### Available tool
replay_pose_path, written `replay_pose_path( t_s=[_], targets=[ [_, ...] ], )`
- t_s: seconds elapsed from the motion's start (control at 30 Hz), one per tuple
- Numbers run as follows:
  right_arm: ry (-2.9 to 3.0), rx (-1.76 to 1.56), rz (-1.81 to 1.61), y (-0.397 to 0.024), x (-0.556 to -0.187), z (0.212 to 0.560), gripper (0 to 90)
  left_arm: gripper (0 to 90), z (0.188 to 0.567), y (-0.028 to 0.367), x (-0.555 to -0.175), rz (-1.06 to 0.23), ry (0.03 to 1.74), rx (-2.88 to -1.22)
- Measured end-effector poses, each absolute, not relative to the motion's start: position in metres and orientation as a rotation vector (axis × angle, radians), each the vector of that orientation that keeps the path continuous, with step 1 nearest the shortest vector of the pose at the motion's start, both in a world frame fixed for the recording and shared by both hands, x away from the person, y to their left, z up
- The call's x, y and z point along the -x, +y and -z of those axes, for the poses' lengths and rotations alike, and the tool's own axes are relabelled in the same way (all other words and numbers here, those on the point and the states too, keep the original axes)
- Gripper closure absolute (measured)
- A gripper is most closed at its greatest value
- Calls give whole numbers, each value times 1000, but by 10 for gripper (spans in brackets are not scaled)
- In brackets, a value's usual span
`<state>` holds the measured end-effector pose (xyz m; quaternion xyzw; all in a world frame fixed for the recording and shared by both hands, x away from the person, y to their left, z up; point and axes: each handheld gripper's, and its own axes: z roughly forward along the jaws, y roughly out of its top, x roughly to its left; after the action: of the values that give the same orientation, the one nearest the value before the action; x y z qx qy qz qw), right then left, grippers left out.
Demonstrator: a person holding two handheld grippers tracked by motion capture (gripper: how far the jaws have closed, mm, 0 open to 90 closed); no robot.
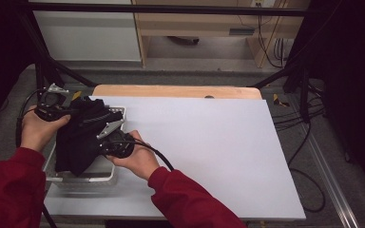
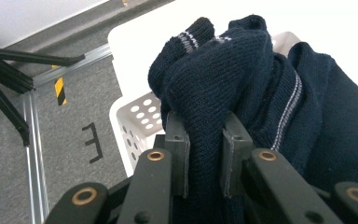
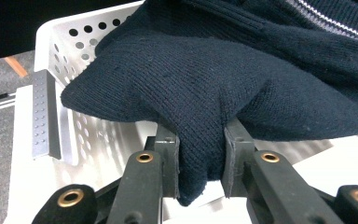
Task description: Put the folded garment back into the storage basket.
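Gripping 1 dark knit sweater point(image 1: 78, 137) above white basket point(image 1: 105, 176): left gripper point(image 2: 204, 161) and right gripper point(image 3: 200, 161), both clenched.

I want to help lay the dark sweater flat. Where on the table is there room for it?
The white tabletop is bare from the white basket across to its right edge, and back to the wooden strip. The left end is crowded: the sweater hangs over the basket, pinched by the left gripper and right gripper.

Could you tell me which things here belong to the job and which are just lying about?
In the job: sweater, basket, left gripper and right gripper, both clamped on the sweater.
Lying about: white table sheet, floor cables.
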<state>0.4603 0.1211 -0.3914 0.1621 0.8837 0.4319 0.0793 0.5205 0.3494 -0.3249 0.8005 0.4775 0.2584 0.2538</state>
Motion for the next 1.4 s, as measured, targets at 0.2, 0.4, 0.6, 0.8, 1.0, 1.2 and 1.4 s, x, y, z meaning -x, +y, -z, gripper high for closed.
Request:
replay_pose_path(
  t_s=[0.2,0.4,0.6,0.8,1.0,1.2,1.4],
  targets=[
    [2653,-485,-1290,122,-460,393,722,765,329,350,-521,-691,1298,-2183],
    [2658,-488,-1288,123,-460,394,719,765,334,350,-522,-684,1305,-2187],
    [2662,-487,-1273,124,-461,394,716,765,337,350,-523,-685,1310,-2181],
    [2657,-492,-1276,125,-462,394,712,764,336,349,-524,-691,1299,-2173],
    [2659,-502,-1265,125,-463,393,712,764,336,348,-524,-701,1308,-2168],
    [2640,-549,-1248,126,-463,393,498,676,339,349,-523,-697,1335,-2146],
    [2547,-572,-1293,115,-458,376,385,486,324,340,-509,-768,1295,-2088]
  ],
)
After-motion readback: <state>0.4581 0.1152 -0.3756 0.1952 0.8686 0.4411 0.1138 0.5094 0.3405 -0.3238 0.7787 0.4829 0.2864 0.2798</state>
